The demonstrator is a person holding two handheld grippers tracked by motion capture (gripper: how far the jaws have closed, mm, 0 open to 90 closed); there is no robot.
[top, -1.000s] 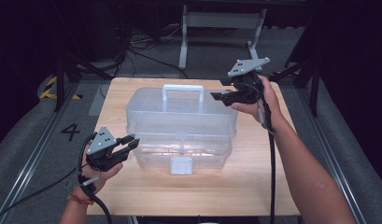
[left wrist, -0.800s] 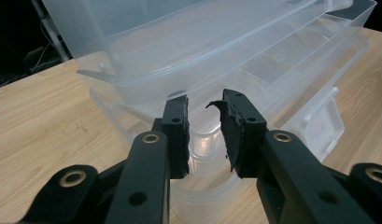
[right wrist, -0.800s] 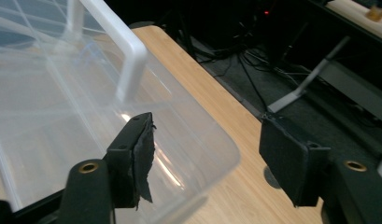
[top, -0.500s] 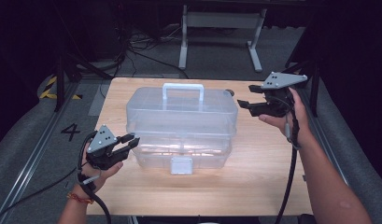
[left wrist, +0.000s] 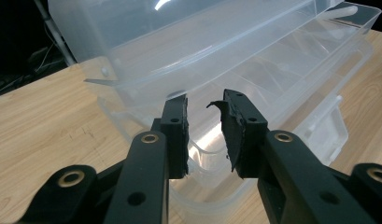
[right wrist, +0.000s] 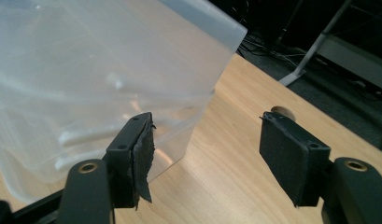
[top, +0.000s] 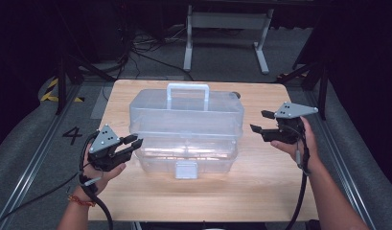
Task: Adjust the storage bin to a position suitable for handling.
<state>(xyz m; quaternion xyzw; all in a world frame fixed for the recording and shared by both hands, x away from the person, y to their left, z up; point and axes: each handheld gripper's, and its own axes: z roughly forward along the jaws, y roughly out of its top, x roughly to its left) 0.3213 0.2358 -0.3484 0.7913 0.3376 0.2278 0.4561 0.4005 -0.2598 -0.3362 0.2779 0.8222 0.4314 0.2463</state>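
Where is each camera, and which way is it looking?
High view: above the table, looking forward and down at the clear box; both forearms, left gripper, right gripper.
Left gripper view: rides that gripper, facing the box; narrow jaws.
Right gripper view: rides that gripper, beside the box; wide jaws.
Shared: box and wooden table.

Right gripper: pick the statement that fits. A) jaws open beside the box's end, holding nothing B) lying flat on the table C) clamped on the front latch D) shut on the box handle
A: the right gripper has its jaws apart, just opening wider, beside the end of the clear plastic storage box, with nothing between them.
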